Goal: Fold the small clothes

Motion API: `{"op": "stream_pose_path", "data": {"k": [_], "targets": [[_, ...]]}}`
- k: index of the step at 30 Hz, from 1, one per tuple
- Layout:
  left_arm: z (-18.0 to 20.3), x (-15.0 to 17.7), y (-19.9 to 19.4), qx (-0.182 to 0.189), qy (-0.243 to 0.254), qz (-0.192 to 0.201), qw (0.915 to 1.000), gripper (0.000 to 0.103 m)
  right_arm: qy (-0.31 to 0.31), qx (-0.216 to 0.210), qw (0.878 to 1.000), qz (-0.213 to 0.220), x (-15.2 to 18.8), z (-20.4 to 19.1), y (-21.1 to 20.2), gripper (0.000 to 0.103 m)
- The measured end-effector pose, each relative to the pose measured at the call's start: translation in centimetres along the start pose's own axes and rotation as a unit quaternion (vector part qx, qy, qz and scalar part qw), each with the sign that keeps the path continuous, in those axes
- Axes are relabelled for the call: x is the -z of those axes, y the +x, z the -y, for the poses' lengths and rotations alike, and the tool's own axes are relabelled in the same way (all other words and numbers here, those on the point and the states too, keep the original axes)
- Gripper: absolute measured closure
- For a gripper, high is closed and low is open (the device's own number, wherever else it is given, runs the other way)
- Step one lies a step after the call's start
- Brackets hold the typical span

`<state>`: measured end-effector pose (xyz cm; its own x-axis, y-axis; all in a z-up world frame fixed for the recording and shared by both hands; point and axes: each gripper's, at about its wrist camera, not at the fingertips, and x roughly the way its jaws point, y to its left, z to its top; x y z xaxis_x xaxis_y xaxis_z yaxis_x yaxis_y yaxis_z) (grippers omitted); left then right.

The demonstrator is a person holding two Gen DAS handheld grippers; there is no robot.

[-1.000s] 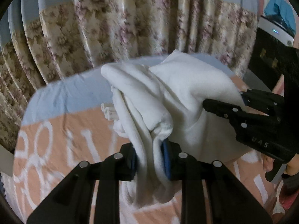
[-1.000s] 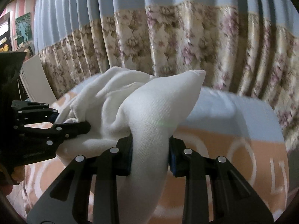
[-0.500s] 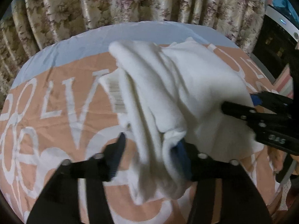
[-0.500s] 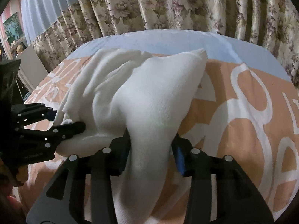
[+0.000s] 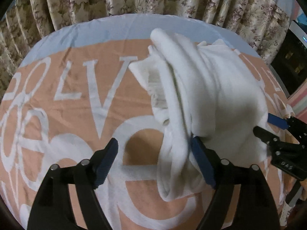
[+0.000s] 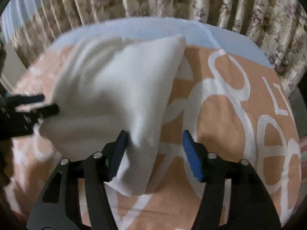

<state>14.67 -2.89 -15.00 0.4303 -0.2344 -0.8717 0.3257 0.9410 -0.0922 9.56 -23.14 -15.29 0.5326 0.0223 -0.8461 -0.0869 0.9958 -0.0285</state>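
Now, starting on the left: the left gripper (image 5: 153,159) has just been opening and stands wide, its left pad clear of everything while the white garment (image 5: 201,95) only leans on the right pad, so nothing is clamped. That garment lies bunched in a soft heap on the bedspread (image 5: 76,115), thick rolls stacked over each other, a ribbed edge peeking out on its left side. Across to the right gripper (image 6: 153,153): its jaws have just been opening too, and a corner of the cloth droops between them, brushing the left pad with the right pad standing free. By my reading, the piece has been set down but looks far from neat; flattening and squaring the folds appear to remain. Underneath, the peach spread carries big white letters and rings, with a pale blue band along its far edge. Behind it hang floral curtains (image 6: 191,3), pleated, and dark furniture sits at the far right of the left view.
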Motion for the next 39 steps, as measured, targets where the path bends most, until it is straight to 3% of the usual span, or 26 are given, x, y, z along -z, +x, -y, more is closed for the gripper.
{"op": "stream_pose_path", "data": {"k": [6,9,10,11,12,15,19,25,39], "targets": [[0.4,0.9,-1.0,-0.01,0.003,0.007,0.9999,0.023,-0.014,0.014,1.0,0.004,0.0,0.4,0.2,0.039],[0.5,1.2,-2.1,-0.014,-0.003,0.012,0.9998,0.023,0.002,-0.004,1.0,0.012,0.1,0.4,-1.0,0.043],[0.6,1.1,-2.8,-0.016,-0.005,0.018,0.9997,0.018,0.012,-0.016,1.0,0.023,-0.1,0.4,-1.9,0.042],[0.8,1.2,-3.5,-0.018,-0.003,0.026,0.9995,0.015,0.019,-0.025,0.999,0.036,-0.1,0.4,-2.8,0.036],[0.9,1.2,-4.0,-0.022,0.0,0.034,0.9992,0.01,0.026,-0.03,0.998,0.049,-0.2,0.3,-3.7,0.022],[2.0,1.1,-5.9,-0.05,0.021,0.066,0.9964,0.009,0.042,-0.037,0.994,0.091,-0.3,-0.1,-6.2,0.003],[3.0,1.2,-7.2,-0.085,0.033,0.096,0.9912,0.002,0.069,-0.023,0.991,0.114,-0.4,-0.5,-7.5,0.003],[2.9,2.0,-8.7,-0.086,0.026,0.127,0.9879,0.002,0.091,0.008,0.986,0.137,0.8,-0.8,-8.3,0.003],[2.0,4.3,-11.1,-0.093,-0.005,0.141,0.9857,0.002,0.092,0.018,0.98,0.178,2.9,-3.0,-10.8,0.003]]}}
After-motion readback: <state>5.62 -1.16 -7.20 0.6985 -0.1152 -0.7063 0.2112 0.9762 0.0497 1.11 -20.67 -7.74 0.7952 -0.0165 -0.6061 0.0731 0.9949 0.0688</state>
